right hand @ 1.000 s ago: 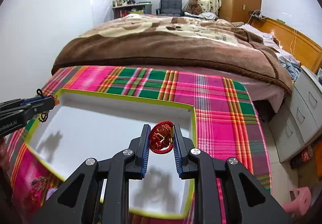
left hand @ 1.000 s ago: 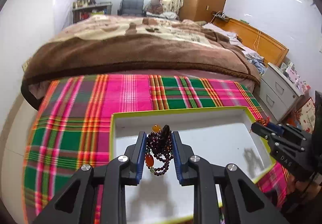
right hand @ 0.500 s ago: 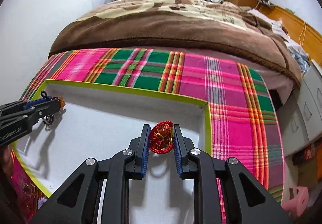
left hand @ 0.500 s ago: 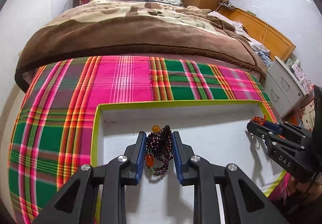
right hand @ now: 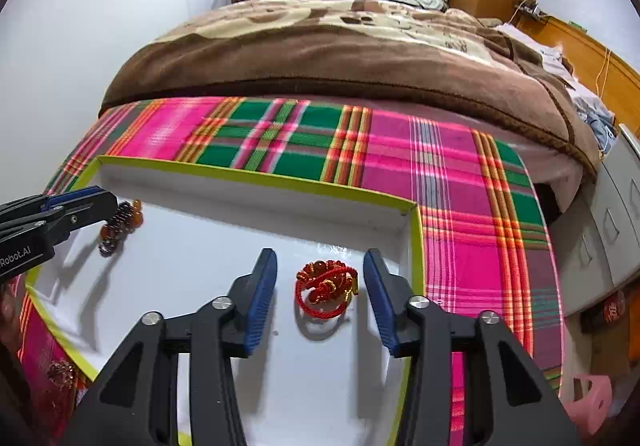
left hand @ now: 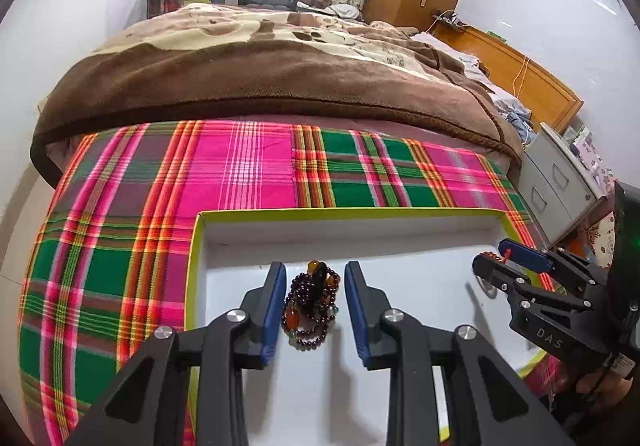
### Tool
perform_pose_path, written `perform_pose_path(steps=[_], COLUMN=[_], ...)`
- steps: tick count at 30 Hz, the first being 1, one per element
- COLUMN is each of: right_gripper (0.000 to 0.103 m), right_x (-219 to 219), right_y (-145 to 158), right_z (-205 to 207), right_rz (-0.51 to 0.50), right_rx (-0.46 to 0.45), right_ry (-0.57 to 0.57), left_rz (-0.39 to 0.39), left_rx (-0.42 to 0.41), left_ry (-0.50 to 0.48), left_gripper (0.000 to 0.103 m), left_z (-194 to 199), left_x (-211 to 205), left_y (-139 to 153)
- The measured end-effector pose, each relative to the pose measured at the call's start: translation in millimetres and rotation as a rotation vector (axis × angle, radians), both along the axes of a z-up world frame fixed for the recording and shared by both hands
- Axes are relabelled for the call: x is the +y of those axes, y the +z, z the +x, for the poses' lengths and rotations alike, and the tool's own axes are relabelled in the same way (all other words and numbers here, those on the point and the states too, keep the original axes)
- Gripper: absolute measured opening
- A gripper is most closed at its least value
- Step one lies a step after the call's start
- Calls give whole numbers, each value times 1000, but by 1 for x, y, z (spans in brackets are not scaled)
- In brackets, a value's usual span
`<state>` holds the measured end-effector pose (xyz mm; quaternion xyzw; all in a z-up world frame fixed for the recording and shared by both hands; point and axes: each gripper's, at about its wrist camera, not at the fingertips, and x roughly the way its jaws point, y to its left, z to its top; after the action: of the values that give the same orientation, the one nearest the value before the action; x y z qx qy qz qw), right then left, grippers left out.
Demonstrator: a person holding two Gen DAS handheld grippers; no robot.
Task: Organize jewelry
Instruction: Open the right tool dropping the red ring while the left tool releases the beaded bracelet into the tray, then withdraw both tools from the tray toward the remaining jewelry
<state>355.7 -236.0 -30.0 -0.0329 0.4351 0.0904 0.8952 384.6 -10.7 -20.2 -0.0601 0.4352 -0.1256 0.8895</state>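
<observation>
Bracelets [left hand: 312, 306] [right hand: 326, 288] lie between parted jaws, strands blurred.

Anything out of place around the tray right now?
One piece: a reddish ornament lies on the plaid cloth, outside the tray, by its near-left corner. The bead bracelet and red cord knot lie inside.

Brown blanket [left hand: 260, 81], grey drawers [left hand: 560, 181]
</observation>
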Motion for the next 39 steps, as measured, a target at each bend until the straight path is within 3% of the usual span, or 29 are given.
perform_pose_path(steps=[3,9,12,18,28,33,39], right_gripper=[47,55,55,55,56,56,56], right_x=[1,5,3,-4,-16,-16,-12], right_y=[8,31,41,50,51,40,22], right_z=[-7,-39,-60,-107,-190,-231,-269], right_rz=[23,43,63,97,126,169,188], right_rx=[-15,-65,-88,-113,-150,-160,-134], right_ry=[-2,21,18,-17,-53,-55,-30], left_rz=[-21,-35,-30,4,-8,-54,-30], left_rx=[-19,-62,-85,-121,-121,-122,-91], left_ry=[1,3,20,55,53,15,-20], left_gripper=[39,42,49,50,50,50,51], left_z=[-13,-53,-75,-126,-202,-237,-263], left_x=[1,8,17,33,54,57,52], left_y=[10,31,39,50,39,30,15])
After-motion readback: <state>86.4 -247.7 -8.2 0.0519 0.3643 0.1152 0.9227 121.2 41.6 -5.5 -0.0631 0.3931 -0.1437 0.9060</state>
